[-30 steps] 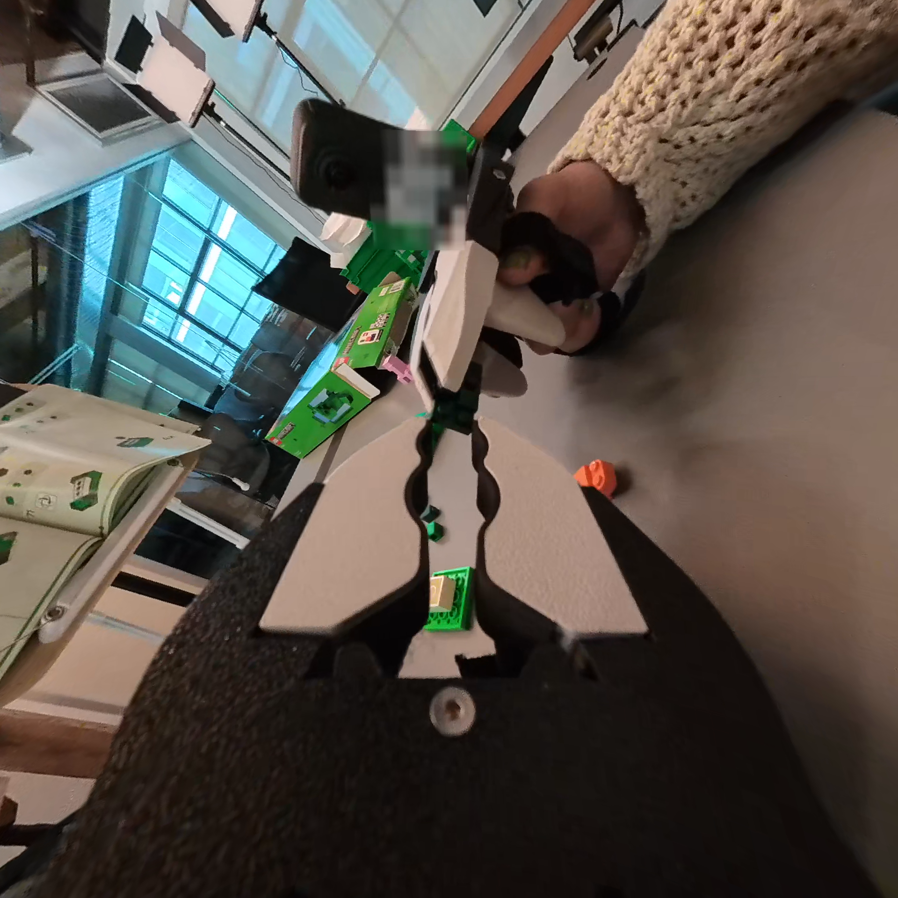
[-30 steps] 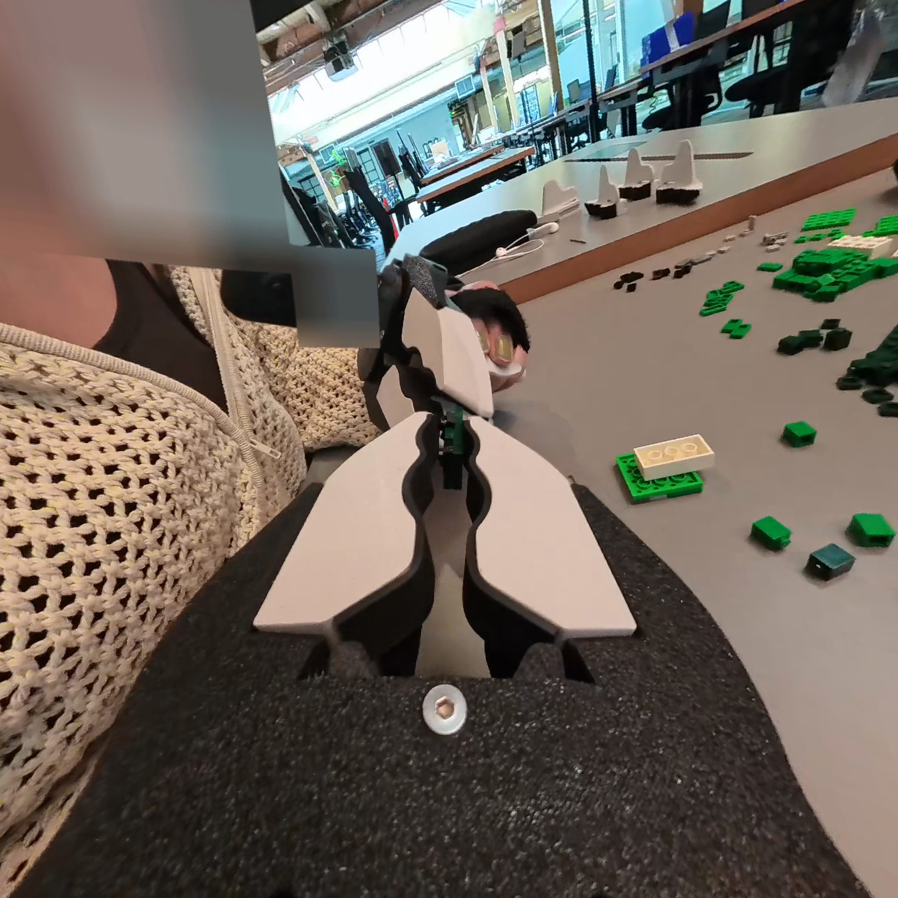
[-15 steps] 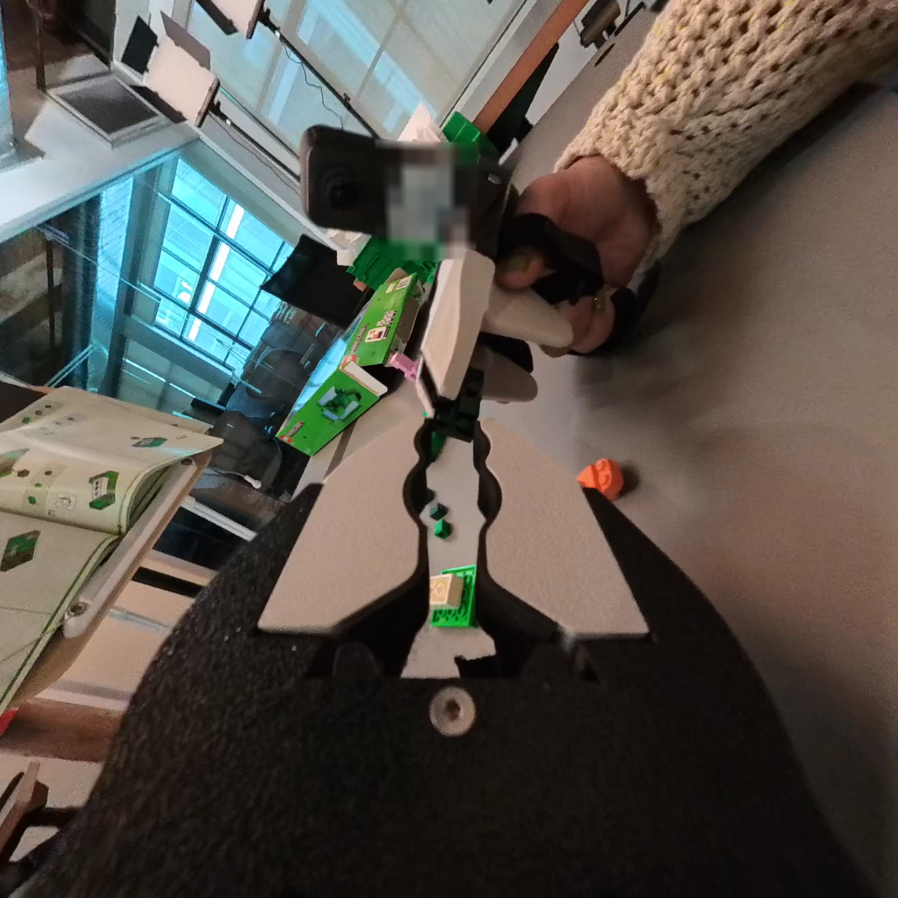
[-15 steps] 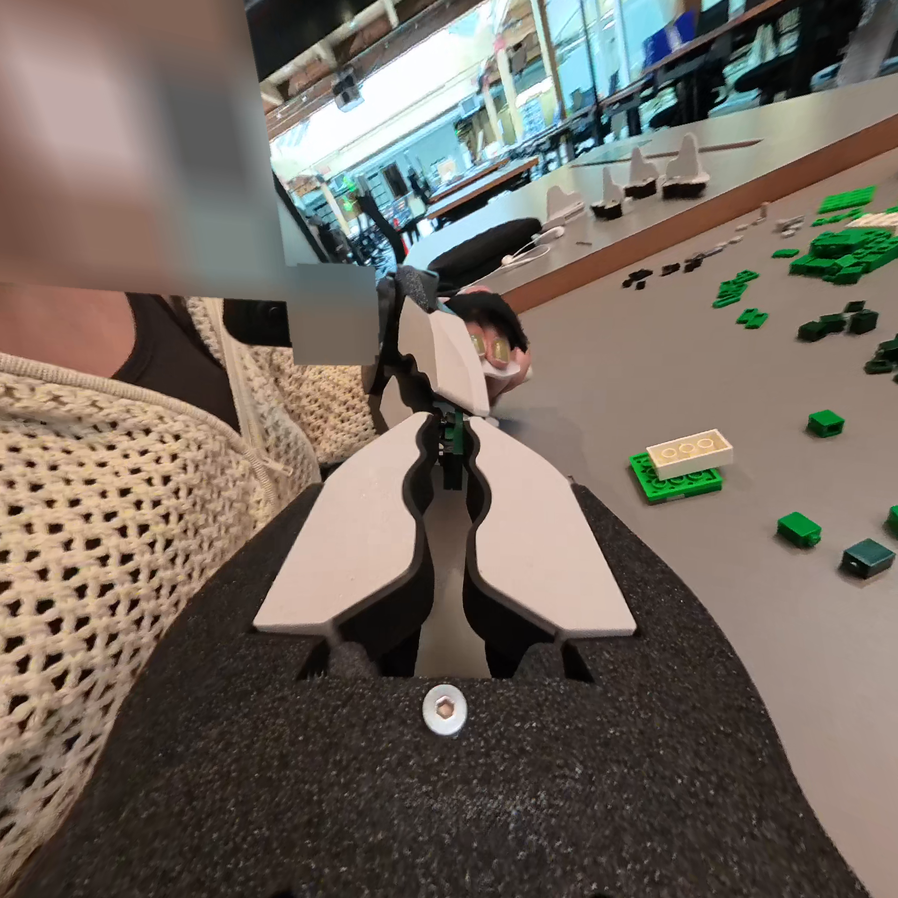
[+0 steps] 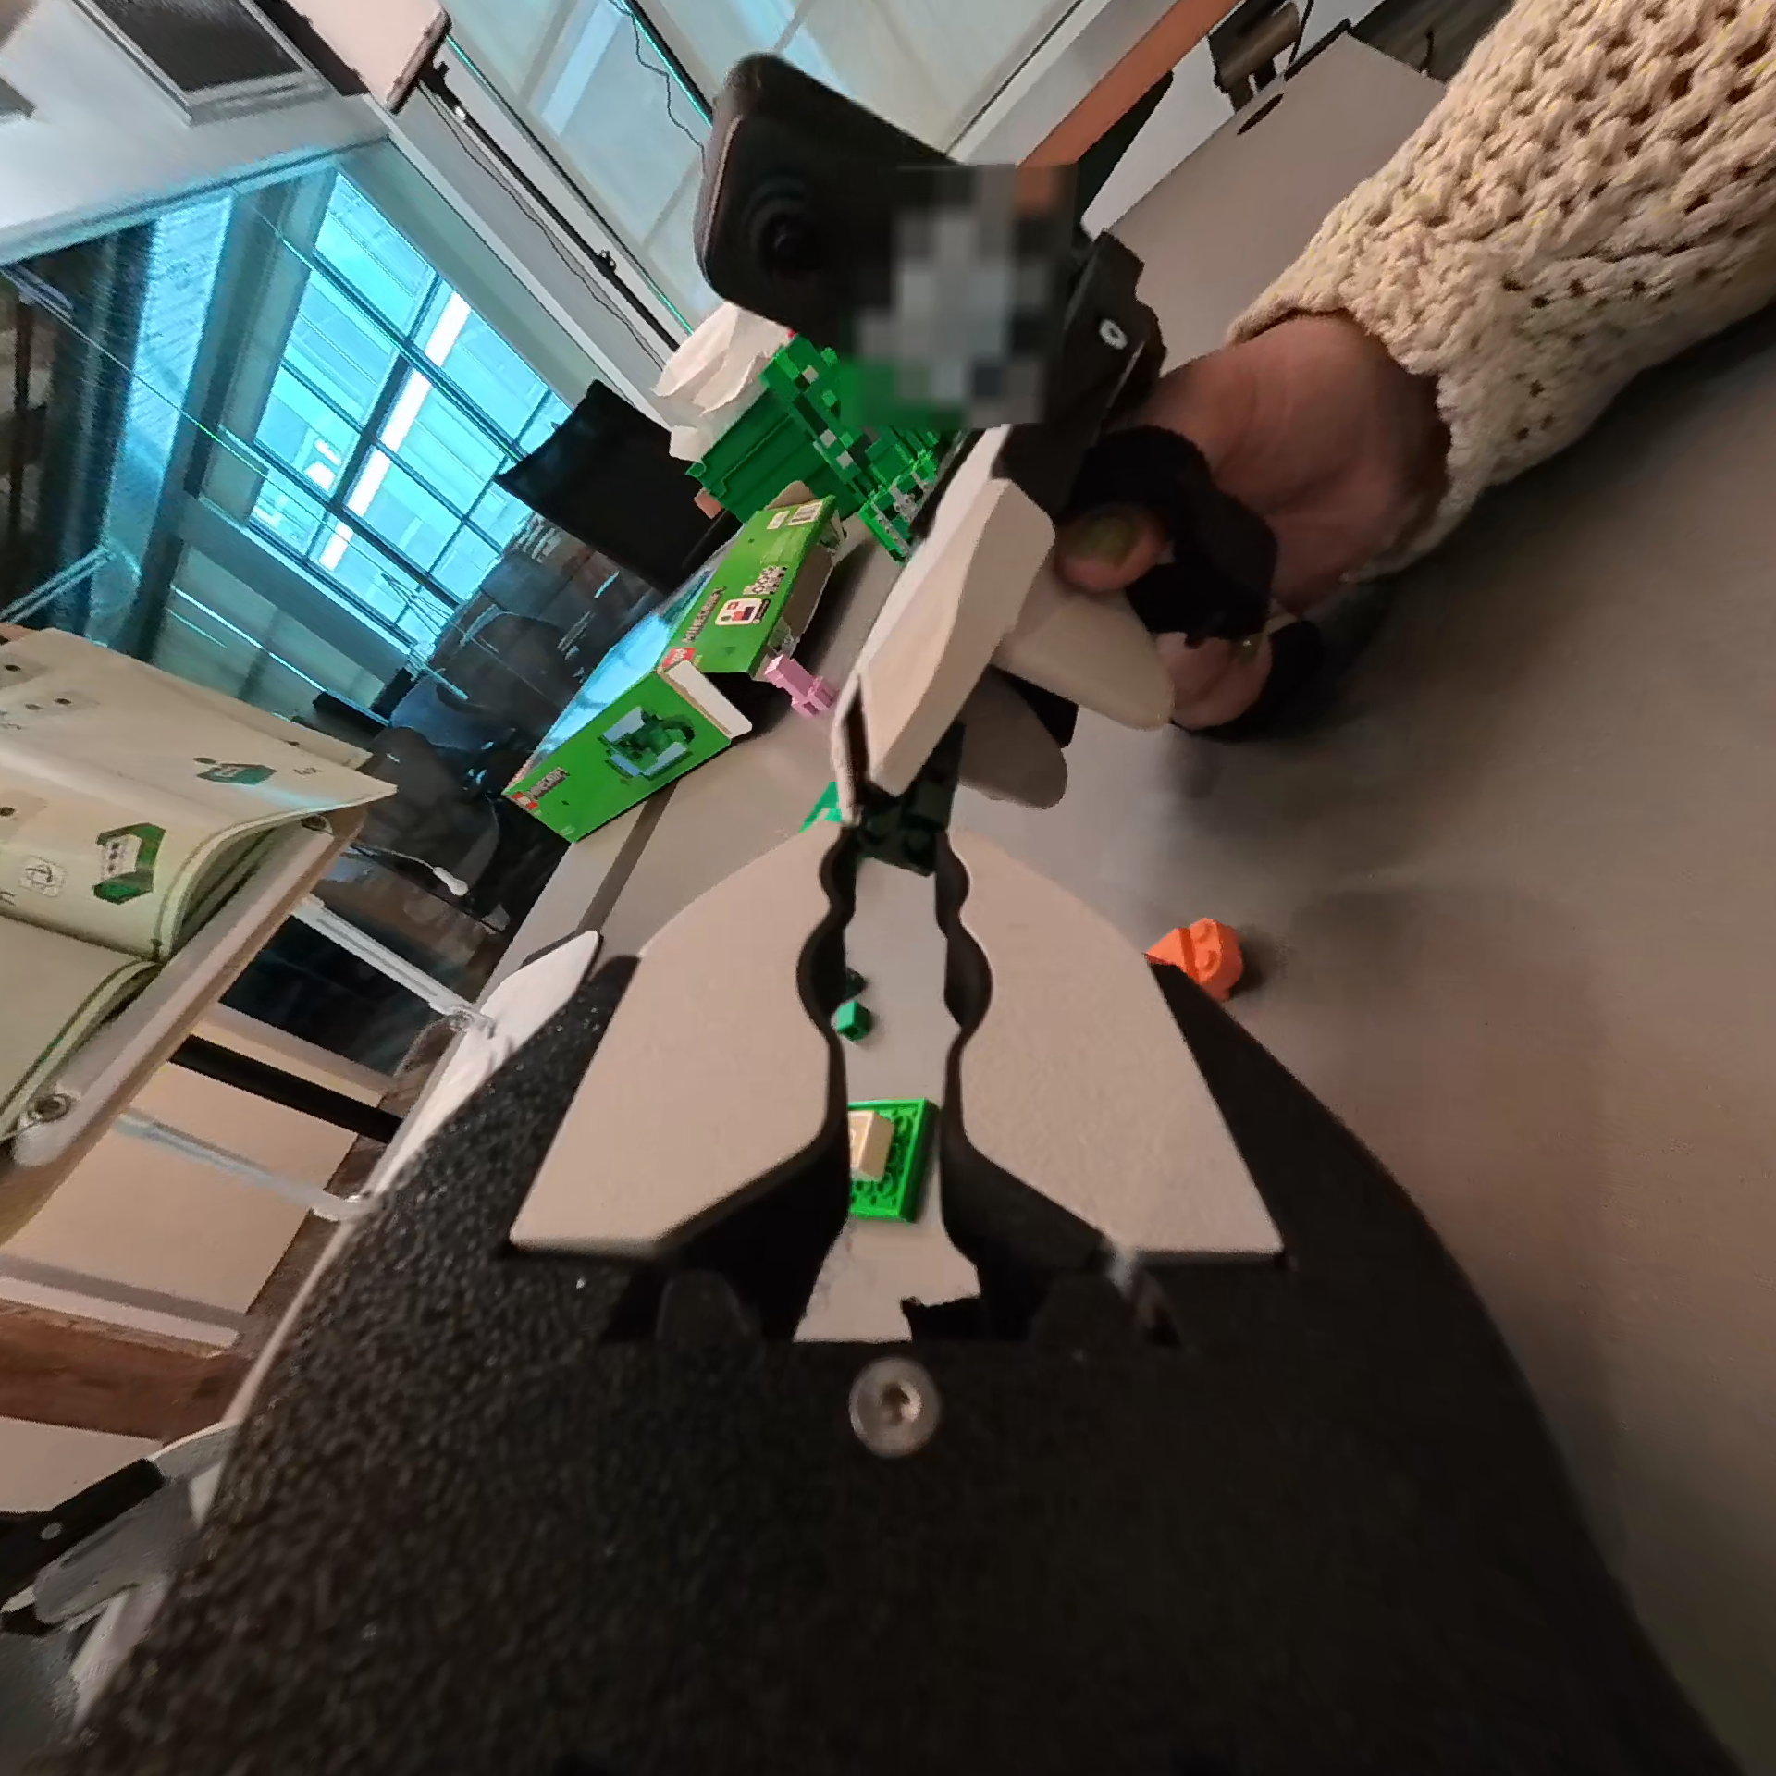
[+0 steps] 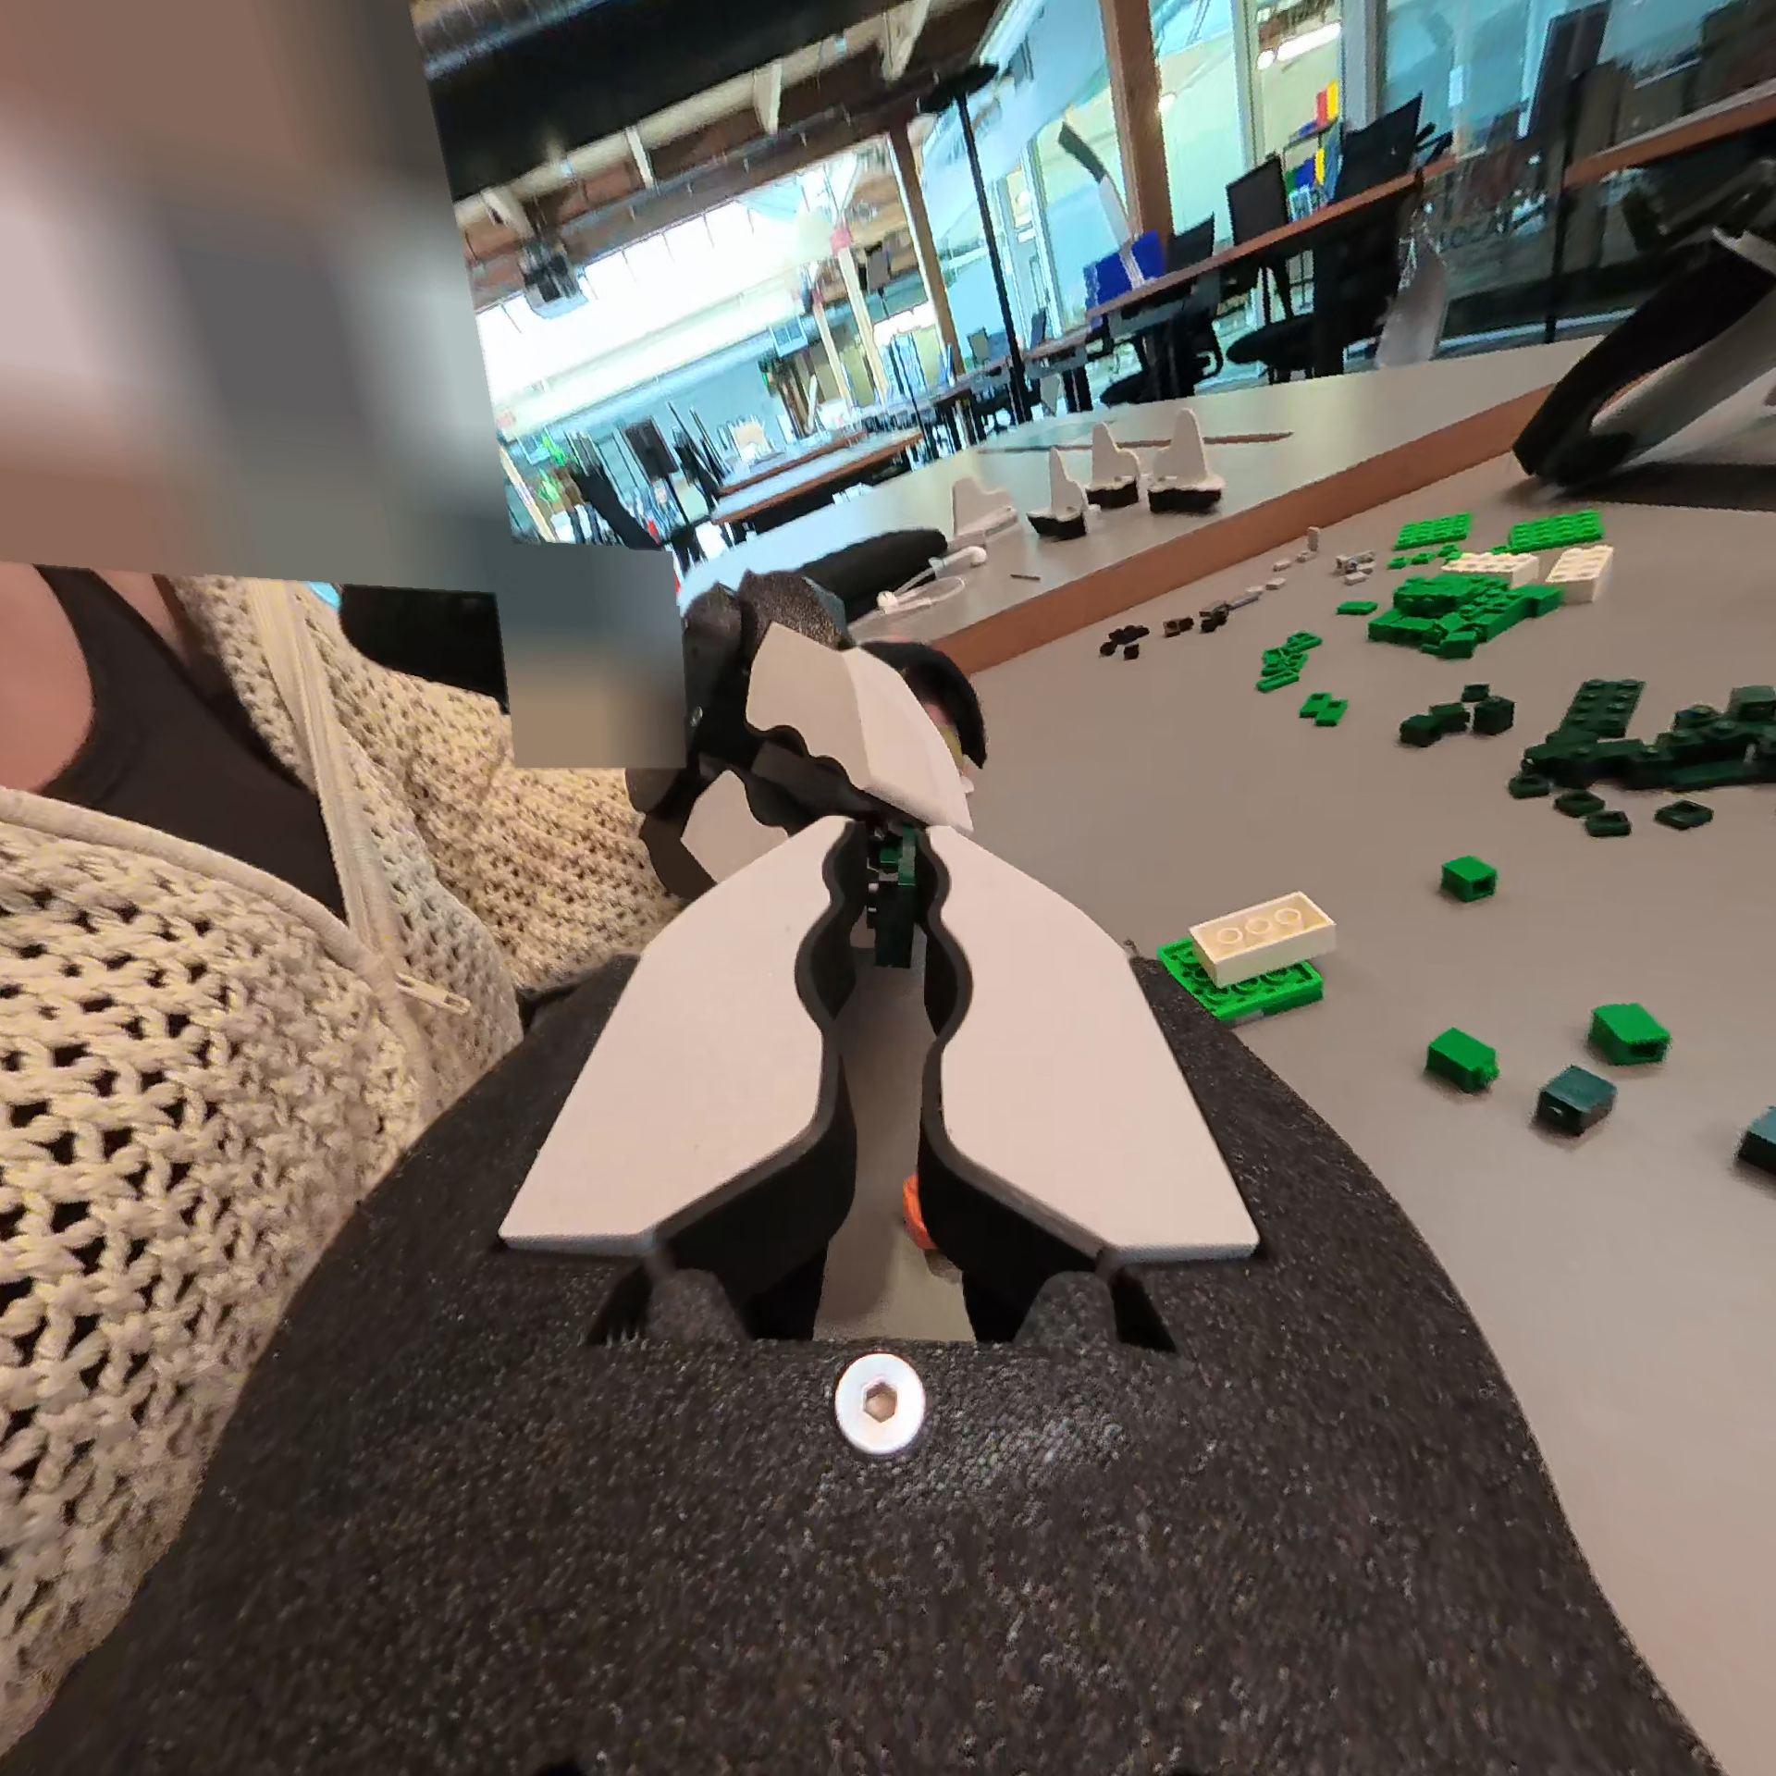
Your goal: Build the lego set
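Item: dark green brick cluster (image 6: 894, 899) — held in the air above the counter (image 6: 1201, 807), pinched between left claw (image 5: 889, 846) and right claw (image 6: 889, 865), both clenched on it tip to tip. Likely light, rigid, slick; seams may pop, so grip flat sides. Surroundings: loose green bricks (image 6: 1461, 1057) at right, open office beyond.

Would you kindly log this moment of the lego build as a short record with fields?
left gripper: shut on dark green lego piece
right gripper: shut on the same piece, tip to tip with the left
orange brick: loose on grey table, right of left fingers
green plate with white brick: flat on table
loose green pieces: scattered far right
instruction booklet: open, on a stand at left
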A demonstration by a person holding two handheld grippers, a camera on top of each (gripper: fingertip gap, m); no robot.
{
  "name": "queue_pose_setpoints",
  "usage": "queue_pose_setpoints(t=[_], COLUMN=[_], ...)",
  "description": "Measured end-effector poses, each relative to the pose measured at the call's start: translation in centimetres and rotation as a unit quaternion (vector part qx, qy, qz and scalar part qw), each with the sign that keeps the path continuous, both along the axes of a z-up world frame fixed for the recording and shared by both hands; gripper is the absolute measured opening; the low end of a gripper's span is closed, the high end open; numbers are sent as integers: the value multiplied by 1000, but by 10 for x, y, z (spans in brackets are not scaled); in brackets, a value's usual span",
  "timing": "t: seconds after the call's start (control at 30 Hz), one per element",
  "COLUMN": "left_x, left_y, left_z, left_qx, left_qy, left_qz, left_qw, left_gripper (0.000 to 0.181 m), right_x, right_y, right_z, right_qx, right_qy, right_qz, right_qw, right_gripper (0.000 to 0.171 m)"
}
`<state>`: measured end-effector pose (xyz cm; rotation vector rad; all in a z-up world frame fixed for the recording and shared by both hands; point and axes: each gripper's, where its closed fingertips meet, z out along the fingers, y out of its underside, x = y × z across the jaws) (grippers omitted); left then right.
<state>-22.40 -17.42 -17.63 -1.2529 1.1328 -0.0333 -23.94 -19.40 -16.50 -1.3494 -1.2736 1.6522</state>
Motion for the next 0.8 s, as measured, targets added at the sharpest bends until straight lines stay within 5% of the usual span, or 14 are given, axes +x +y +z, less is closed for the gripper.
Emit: queue_pose_setpoints(t=[0.03,0.8], left_x=[0,-5], left_y=[0,5], left_z=[-1,-4], left_qx=[-7,-31], left_qy=[-1,-1], left_qz=[-1,25], left_qw=[1000,999], left_gripper=[15,15], right_x=[0,-2], right_y=[1,4], right_z=[-1,-7], right_qx=[4,-2], right_qy=[-5,-28], right_qz=[0,3], right_qw=[1000,1000], right_gripper=[9,10])
